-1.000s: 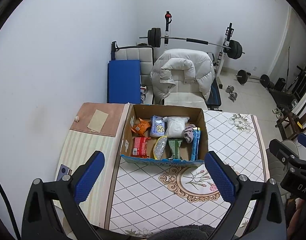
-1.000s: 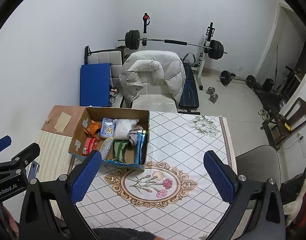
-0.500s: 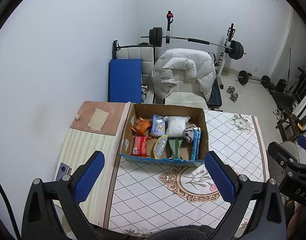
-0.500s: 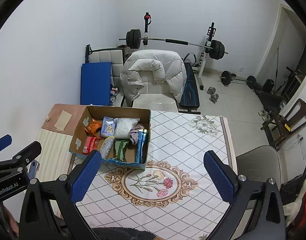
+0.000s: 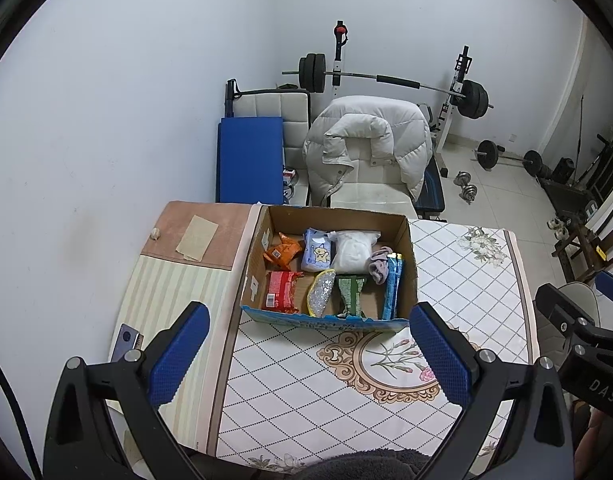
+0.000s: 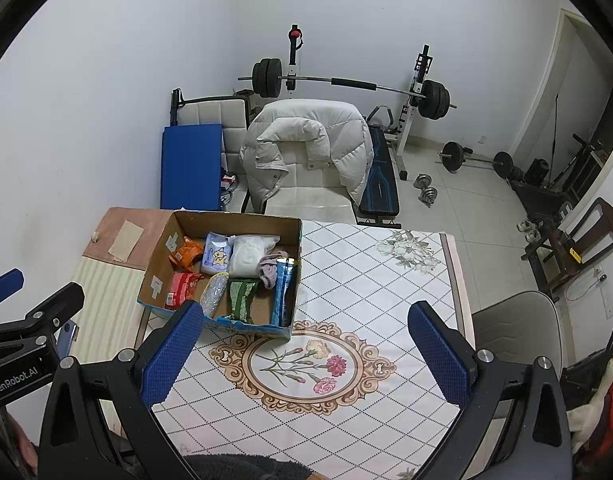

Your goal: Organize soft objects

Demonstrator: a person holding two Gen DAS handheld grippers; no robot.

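A cardboard box (image 5: 408,248) (image 6: 158,256) stands at the far left of the patterned table. Inside lie an orange packet (image 5: 281,251), a red packet (image 5: 280,290), a blue tissue pack (image 5: 317,249), a white bag (image 5: 352,249), a silver pouch (image 5: 321,298), a green packet (image 5: 350,295), a purple cloth (image 5: 379,267) and a blue packet (image 5: 391,288). My left gripper (image 5: 306,356) is open and empty, high above the table, nearer than the box. My right gripper (image 6: 304,354) is open and empty above the floral medallion (image 6: 302,364).
A striped side table (image 5: 166,300) with a phone (image 5: 126,340) stands left of the main table. Behind are a chair with a white jacket (image 5: 366,144), a blue mat (image 5: 250,160), a barbell rack (image 5: 390,80) and dumbbells. A grey chair (image 6: 514,332) stands at the right.
Both grippers have drifted slightly back and up; the box sits a little lower in both views. Nothing was grasped or released.
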